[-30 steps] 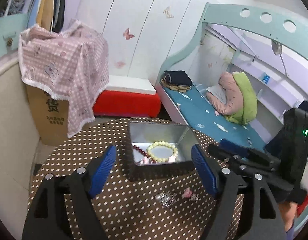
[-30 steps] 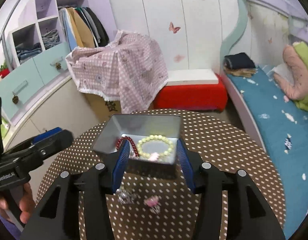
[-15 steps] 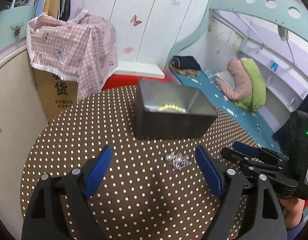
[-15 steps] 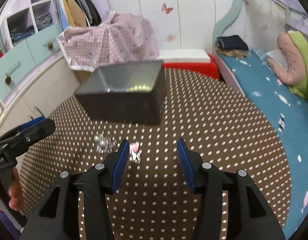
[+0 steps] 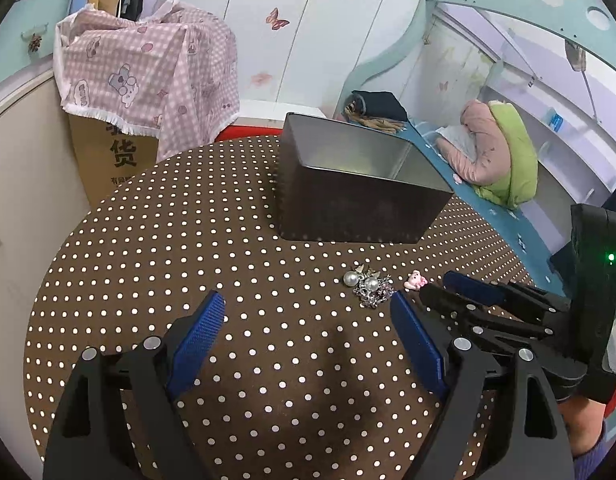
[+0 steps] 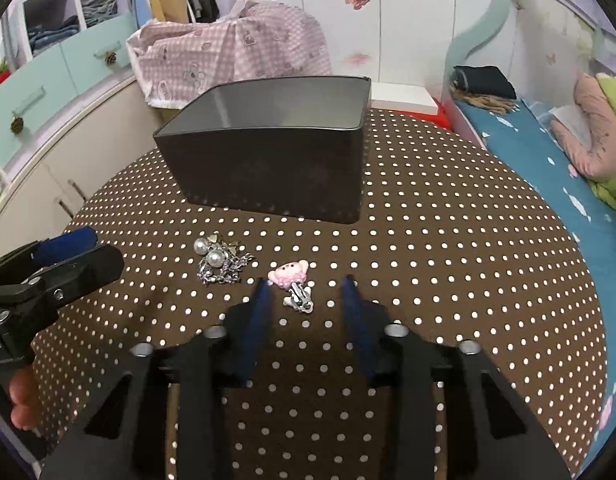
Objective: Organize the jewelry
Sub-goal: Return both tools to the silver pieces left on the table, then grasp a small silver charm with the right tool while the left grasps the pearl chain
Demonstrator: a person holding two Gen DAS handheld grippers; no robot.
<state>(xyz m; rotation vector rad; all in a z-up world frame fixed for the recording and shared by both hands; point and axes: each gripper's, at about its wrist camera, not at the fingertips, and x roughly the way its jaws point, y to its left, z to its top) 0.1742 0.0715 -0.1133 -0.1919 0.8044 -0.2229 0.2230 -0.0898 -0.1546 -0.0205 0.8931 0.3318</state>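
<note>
- We held the right gripper (image 6: 306, 294) spread around the pink charm (image 6: 289, 275); nothing gripped.
- Pearl earrings (image 6: 216, 264) lay ahead-left; the tin box (image 6: 268, 160) stood beyond.
- The left gripper (image 5: 308, 320) was spread, empty.
- Both pieces remained unboxed.

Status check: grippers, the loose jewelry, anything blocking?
Both grippers open, empty. Right gripper straddling pink charm on table. Pearl earrings loose beside it, tin behind. Nothing in the way.
</note>
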